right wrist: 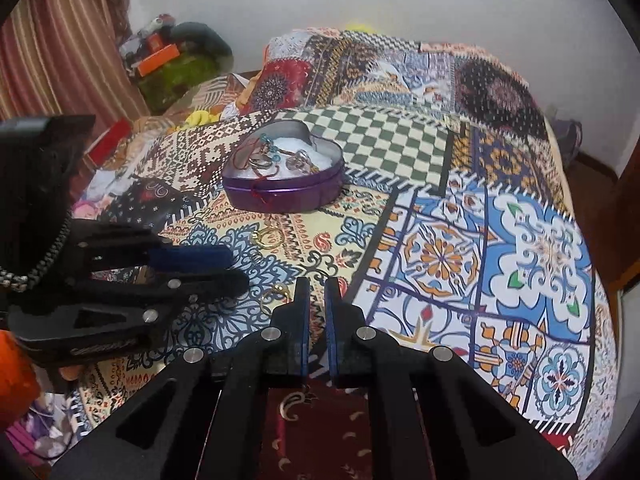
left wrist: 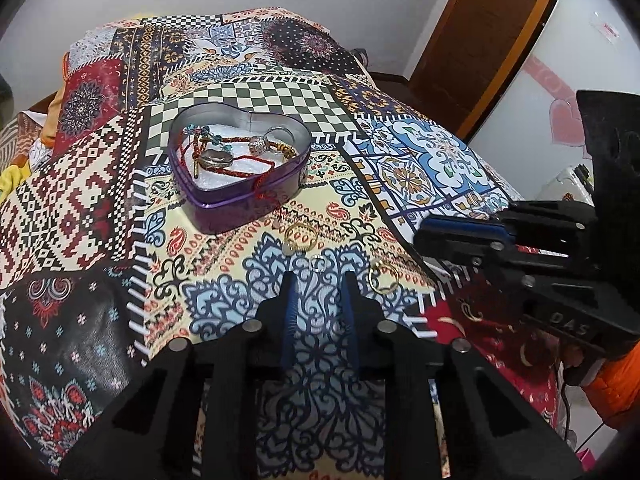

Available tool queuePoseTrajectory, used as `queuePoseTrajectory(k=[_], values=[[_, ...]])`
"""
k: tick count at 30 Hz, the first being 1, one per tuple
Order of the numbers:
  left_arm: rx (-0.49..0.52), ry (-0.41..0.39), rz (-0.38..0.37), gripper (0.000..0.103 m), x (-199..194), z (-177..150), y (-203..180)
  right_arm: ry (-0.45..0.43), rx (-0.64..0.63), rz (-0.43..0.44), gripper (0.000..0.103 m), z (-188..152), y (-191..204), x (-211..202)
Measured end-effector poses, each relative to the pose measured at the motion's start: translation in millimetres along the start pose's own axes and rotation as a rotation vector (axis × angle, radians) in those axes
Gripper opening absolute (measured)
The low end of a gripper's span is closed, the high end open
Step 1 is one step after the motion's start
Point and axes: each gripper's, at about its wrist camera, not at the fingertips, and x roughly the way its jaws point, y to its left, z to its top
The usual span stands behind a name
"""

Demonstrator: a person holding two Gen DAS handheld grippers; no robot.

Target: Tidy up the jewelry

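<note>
A purple heart-shaped tin [left wrist: 208, 200] [right wrist: 280, 194] stands on the patterned bedspread and holds bracelets, red cords and a silver ring. Loose on the cloth in front of it lie a gold hoop [left wrist: 300, 236] [right wrist: 269, 237], a small silver ring [left wrist: 319, 264] and a second gold ring [left wrist: 384, 277] [right wrist: 276, 294]. My left gripper [left wrist: 318, 280] is open, its fingertips just short of the small silver ring, empty. My right gripper [right wrist: 317, 286] is nearly shut with a narrow gap, empty, beside the second gold ring; it also shows in the left wrist view [left wrist: 460, 236].
The patchwork bedspread [right wrist: 500, 240] covers the whole bed. Pillows [left wrist: 88, 92] lie at the far end. A wooden door [left wrist: 480, 32] stands to the right. Clutter and a curtain [right wrist: 60, 40] are left of the bed.
</note>
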Motion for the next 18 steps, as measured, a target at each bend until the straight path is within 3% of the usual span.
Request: queuePoseTrajectory(k=[6, 9, 18], values=[[-0.007, 0.006, -0.011, 0.019, 7.7, 7.0, 1.2, 0.042, 0.05, 0.038, 0.013, -3.7, -10.3, 5.1], [-0.004, 0.004, 0.006, 0.008, 10.8, 8.6, 0.7, 0.057, 0.039, 0.036, 0.013, -6.8, -8.3, 8.0], [-0.01, -0.016, 0.016, 0.008, 4.0, 3.4, 1.9, 0.059, -0.01, 0.054, 0.013, -0.2, 7.3, 9.8]])
